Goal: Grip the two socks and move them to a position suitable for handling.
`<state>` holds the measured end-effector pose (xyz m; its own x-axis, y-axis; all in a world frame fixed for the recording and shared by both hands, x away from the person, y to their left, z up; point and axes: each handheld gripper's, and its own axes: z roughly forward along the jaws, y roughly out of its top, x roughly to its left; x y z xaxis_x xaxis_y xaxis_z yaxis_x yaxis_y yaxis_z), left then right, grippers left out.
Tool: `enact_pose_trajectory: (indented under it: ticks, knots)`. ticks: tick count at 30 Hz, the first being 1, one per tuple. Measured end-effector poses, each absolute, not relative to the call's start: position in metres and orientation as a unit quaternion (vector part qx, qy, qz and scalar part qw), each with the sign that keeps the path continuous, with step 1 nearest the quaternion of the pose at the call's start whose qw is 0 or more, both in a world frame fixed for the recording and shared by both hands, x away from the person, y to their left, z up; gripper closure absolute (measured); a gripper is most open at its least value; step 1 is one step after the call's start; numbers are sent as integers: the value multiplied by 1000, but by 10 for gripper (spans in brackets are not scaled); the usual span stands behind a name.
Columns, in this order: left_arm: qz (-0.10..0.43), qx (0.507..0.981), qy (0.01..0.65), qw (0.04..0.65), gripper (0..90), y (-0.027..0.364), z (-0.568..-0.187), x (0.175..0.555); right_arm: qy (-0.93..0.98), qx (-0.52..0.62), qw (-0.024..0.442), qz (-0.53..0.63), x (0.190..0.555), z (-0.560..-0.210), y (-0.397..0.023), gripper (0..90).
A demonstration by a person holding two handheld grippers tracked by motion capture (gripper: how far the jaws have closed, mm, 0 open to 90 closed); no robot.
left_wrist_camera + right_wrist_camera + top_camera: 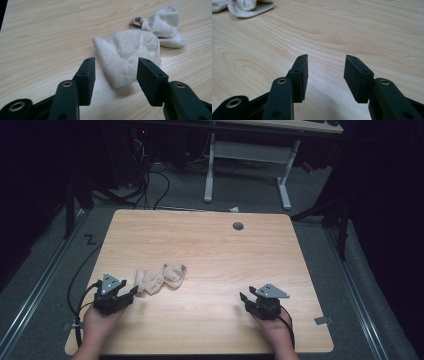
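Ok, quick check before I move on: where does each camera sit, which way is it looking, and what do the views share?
High view: above the person's side, looking forward and down at the table; both forearms, left gripper and right gripper show.
Left gripper view: rides the left gripper, looking along its open jaws at the beige socks.
Right gripper view: rides the right gripper, facing bare tabletop, jaws open.
Shared: all three views show the socks and the table.

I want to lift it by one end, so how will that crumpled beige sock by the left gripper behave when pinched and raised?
The sock looks like soft knit, bunched and creased, so it will probably hang limp and unfold rather than keep its shape. It lies flat, so it seems light and unlikely to roll. The left gripper, jaws open, might drag it across the smooth wooden table if pushed.
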<state>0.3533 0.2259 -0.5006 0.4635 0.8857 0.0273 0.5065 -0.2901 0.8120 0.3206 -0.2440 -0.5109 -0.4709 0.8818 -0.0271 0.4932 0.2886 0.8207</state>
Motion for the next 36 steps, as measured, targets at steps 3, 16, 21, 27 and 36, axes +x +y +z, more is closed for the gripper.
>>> enact_pose_trajectory:
  ticks: [3, 16, 21, 27, 36]
  knots:
    - [246, 764, 454, 387, 472, 225, -501, 357, 769, 441, 258, 385, 324, -514, -240, 547]
    - [223, 747, 468, 416, 672, 220, -506, 378, 769, 451, 245, 381, 319, -516, -244, 582]
    - [222, 759, 464, 399, 871, 214, -512, 383, 775, 444, 243, 379, 323, -517, -237, 582]
    - [206, 783, 470, 352, 883, 211, -528, 388, 784, 434, 240, 375, 324, -518, -231, 582]
    - [192, 796, 454, 351, 882, 218, -529, 373, 784, 436, 236, 374, 322, -519, -234, 579]
